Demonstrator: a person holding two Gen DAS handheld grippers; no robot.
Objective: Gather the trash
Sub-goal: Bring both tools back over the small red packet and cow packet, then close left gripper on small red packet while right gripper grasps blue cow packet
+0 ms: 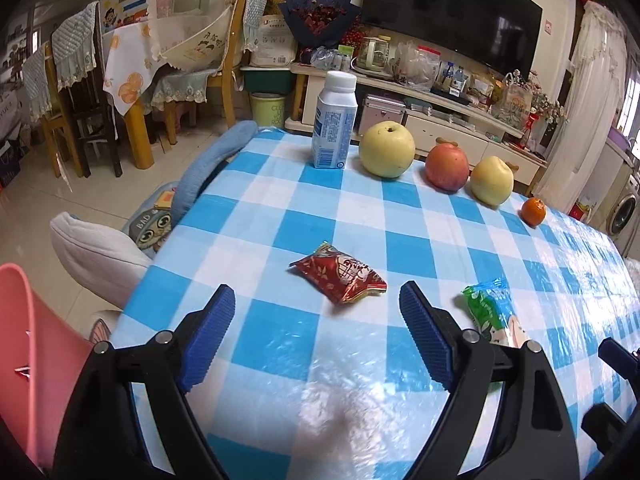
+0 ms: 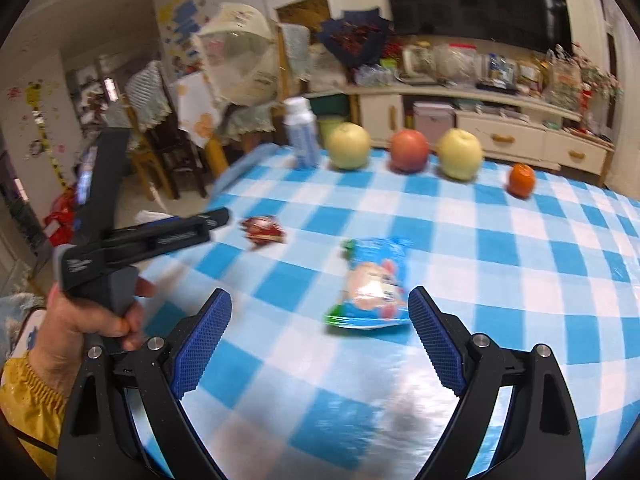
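Two wrappers lie on the checked table [image 1: 360, 360] ahead of you: a red wrapper [image 1: 339, 273] just beyond your left tongs [image 1: 317, 312], and a blue-green wrapper [image 2: 372, 284] just ahead of your right tongs [image 2: 320, 312], near its right pad. Both pairs of tongs stand wide apart with nothing between the pads.

Expect both wrappers to be very light, thin and crinkly; they will likely slide on the glossy plastic cloth rather than resist, so a glancing pad may just push them away. The red one looks puffed in the middle with a flat crimped end, so close across its middle where there is some bulk to pinch. The blue-green one lies flatter and longer; straddle its narrow width near the middle, pads low to the cloth.

Farther back stand a white bottle [image 1: 335, 120], two yellow apples [image 1: 387, 151], a red apple [image 1: 447, 168] and a small orange [image 1: 533, 211] in a row, well apart from both wrappers and out of your path. Nothing blocks either reach. A pink bin [image 1: 28, 360] shows at the table's left edge, probably where the trash goes. Your left hand [image 2: 88, 316] works close beside the right tongs, so mind the two tools crossing.
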